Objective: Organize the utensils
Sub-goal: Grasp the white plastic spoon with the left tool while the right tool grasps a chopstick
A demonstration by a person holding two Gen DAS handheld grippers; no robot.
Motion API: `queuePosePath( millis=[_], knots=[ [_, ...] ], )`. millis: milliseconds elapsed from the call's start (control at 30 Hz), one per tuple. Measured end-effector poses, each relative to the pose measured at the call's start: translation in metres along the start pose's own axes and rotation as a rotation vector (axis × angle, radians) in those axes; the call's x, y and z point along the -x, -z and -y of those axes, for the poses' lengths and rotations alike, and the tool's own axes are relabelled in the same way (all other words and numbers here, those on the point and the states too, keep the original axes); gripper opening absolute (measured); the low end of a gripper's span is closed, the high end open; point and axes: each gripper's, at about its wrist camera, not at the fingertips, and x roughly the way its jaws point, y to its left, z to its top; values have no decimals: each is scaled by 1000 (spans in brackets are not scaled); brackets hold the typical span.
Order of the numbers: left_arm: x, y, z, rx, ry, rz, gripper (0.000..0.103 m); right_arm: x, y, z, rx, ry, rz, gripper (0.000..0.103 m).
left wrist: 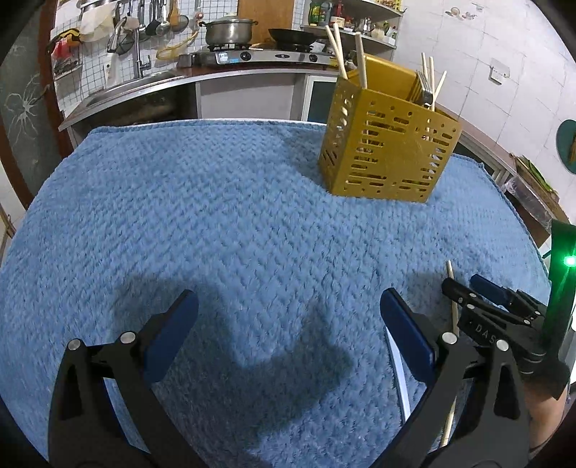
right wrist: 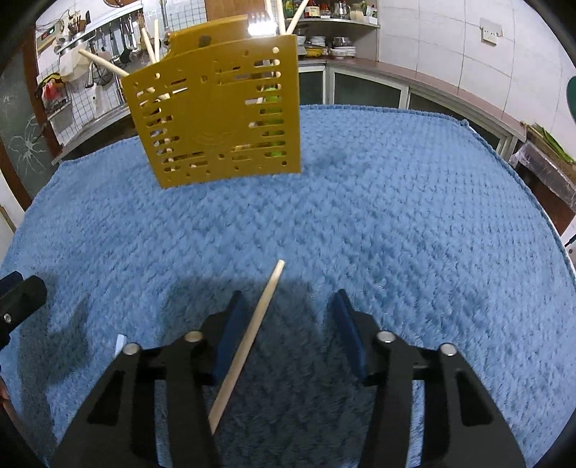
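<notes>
A yellow slotted utensil holder (left wrist: 388, 144) (right wrist: 216, 118) stands on the blue towel (left wrist: 234, 216) and holds several chopsticks and forks. One wooden chopstick (right wrist: 252, 334) (left wrist: 450, 270) lies on the towel between the fingers of my right gripper (right wrist: 288, 302) (left wrist: 462, 284). It sits close to the left pad, and the right pad stands clear of it. My left gripper (left wrist: 288, 306) is wide open over bare towel. A thin white utensil (left wrist: 397, 370) (right wrist: 120, 342) lies by its right finger, partly hidden.
The towel (right wrist: 396, 216) covers the table out to its edges. Behind it run a kitchen counter with a sink (left wrist: 136, 86), a stove with a pot (left wrist: 228, 30) and a pan, and shelves. A person's forearm (left wrist: 543, 410) shows at the lower right.
</notes>
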Motion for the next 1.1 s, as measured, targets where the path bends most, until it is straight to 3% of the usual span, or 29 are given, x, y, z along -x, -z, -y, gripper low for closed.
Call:
queuePosePath(
  millis=[133,233,333,500,600,800,967,1100],
  knots=[
    [-2,1,2,-17,-19,-2,98,0,-1,-2,5,-5,-3,32],
    [-2,1,6,-39,-29,-10,98,-1,-3,-7,32,-5,-10,16],
    [-3,3,12,-57,-37,-28,98,-7,-9,-11,39,1,-23,13],
    [0,9,25,-70,-30,-50,98,-13,-22,5,-6,-85,-66,8],
    [1,10,36,-81,-12,-56,96,-13,-26,15,-13,-95,-77,7],
    [-6,15,64,-107,43,-133,68,-11,-27,35,-18,-100,-83,7],
    [-22,22,78,-101,78,-231,32,-13,-26,49,-30,-103,-85,7],
    [-30,24,85,-100,83,-262,24,-13,-25,52,-34,-111,-89,7]
  ],
)
